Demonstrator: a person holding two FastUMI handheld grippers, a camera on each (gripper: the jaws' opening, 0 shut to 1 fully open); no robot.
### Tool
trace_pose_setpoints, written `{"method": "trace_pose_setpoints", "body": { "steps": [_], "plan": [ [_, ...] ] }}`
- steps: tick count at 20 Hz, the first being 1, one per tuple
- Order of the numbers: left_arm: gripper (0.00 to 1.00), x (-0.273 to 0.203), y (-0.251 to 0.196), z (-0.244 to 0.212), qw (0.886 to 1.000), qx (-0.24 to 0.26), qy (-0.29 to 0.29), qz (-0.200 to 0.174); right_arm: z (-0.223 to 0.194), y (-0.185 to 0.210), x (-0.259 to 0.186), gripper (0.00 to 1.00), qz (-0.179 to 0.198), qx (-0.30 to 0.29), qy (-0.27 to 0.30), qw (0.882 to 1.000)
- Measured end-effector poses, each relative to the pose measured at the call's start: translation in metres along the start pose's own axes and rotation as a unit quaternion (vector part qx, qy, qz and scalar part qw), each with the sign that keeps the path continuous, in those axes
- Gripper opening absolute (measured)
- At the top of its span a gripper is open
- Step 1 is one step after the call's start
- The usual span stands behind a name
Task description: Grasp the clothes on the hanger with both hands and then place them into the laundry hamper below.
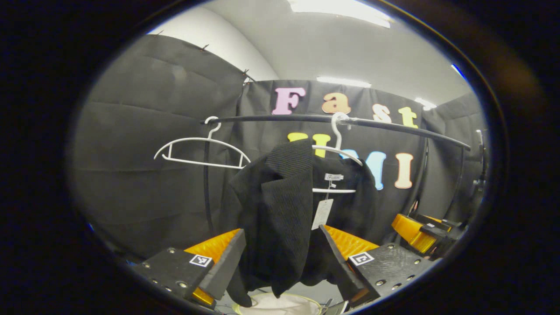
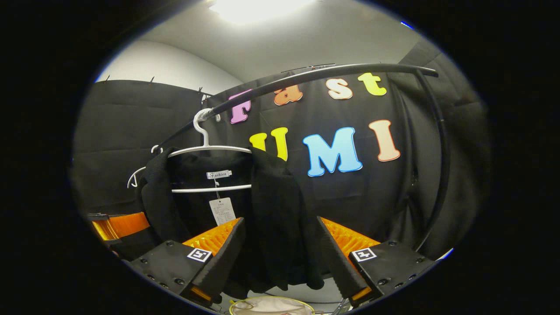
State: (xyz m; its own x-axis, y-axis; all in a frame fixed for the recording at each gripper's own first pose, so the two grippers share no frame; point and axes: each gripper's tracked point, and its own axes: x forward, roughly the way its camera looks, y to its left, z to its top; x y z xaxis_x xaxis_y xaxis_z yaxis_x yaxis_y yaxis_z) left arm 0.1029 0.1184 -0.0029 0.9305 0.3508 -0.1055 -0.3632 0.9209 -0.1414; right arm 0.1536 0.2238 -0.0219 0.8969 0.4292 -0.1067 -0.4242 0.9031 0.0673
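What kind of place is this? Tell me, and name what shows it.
Likely a staged laundry booth: black cloth walls, a clothes rail with a black garment on a white hanger, and a hamper below.

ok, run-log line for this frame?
phase: pre-grasp | left gripper: open | right gripper: open | black garment: on hanger | hamper: below

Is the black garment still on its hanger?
On. The black garment drapes from the white hanger hooked over the rail; both grippers' fingers are open around it.
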Motion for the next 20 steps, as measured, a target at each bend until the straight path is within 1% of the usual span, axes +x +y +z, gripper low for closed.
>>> {"method": "trace_pose_setpoints", "body": {
  "steps": [1, 3, 4, 5, 6, 7, 12, 13, 14, 15, 19, 20],
  "plan": [
    [0.98, 0.007, -0.001, 0.001, 1.0, -0.002, -0.001, 0.007, -0.003, 0.003, 0.011, 0.97, 0.008, 0.004, 0.006, 1.0],
    [0.98, 0.019, -0.004, 0.001, 1.0, -0.003, 0.0, 0.021, -0.009, 0.013, 0.031, 0.97, 0.029, 0.014, 0.023, 0.999],
    [0.98, 0.026, -0.006, 0.0, 1.0, -0.004, 0.0, 0.026, -0.012, 0.018, 0.039, 1.0, 0.04, 0.018, 0.03, 0.999],
    [0.98, 0.032, -0.008, 0.001, 1.0, -0.006, -0.001, 0.03, -0.014, 0.021, 0.047, 1.0, 0.049, 0.018, 0.035, 0.998],
    [0.98, 0.038, -0.011, 0.001, 0.999, -0.006, -0.001, 0.032, -0.015, 0.023, 0.053, 0.98, 0.055, 0.017, 0.037, 0.998],
    [0.98, 0.043, -0.014, 0.0, 0.999, -0.005, 0.0, 0.035, -0.018, 0.025, 0.057, 1.0, 0.061, 0.014, 0.04, 0.997],
    [0.98, 0.072, -0.015, 0.0, 0.998, -0.002, 0.007, 0.058, -0.03, 0.035, 0.082, 1.0, 0.085, 0.013, 0.053, 0.995],
    [0.98, 0.076, -0.015, 0.002, 0.998, -0.001, 0.007, 0.064, -0.032, 0.037, 0.086, 1.0, 0.088, 0.016, 0.056, 0.994],
    [0.98, 0.08, -0.015, 0.001, 0.997, 0.002, 0.008, 0.07, -0.033, 0.037, 0.092, 0.97, 0.088, 0.019, 0.058, 0.994],
    [0.98, 0.084, -0.016, 0.002, 0.997, 0.004, 0.009, 0.075, -0.034, 0.037, 0.099, 1.0, 0.087, 0.02, 0.06, 0.994],
    [0.98, 0.1, -0.02, 0.003, 0.995, 0.018, 0.01, 0.098, -0.035, 0.034, 0.127, 1.0, 0.081, 0.021, 0.057, 0.995],
    [0.98, 0.103, -0.018, 0.002, 0.994, 0.023, 0.011, 0.107, -0.035, 0.032, 0.134, 0.97, 0.078, 0.019, 0.056, 0.995]
  ]
}}
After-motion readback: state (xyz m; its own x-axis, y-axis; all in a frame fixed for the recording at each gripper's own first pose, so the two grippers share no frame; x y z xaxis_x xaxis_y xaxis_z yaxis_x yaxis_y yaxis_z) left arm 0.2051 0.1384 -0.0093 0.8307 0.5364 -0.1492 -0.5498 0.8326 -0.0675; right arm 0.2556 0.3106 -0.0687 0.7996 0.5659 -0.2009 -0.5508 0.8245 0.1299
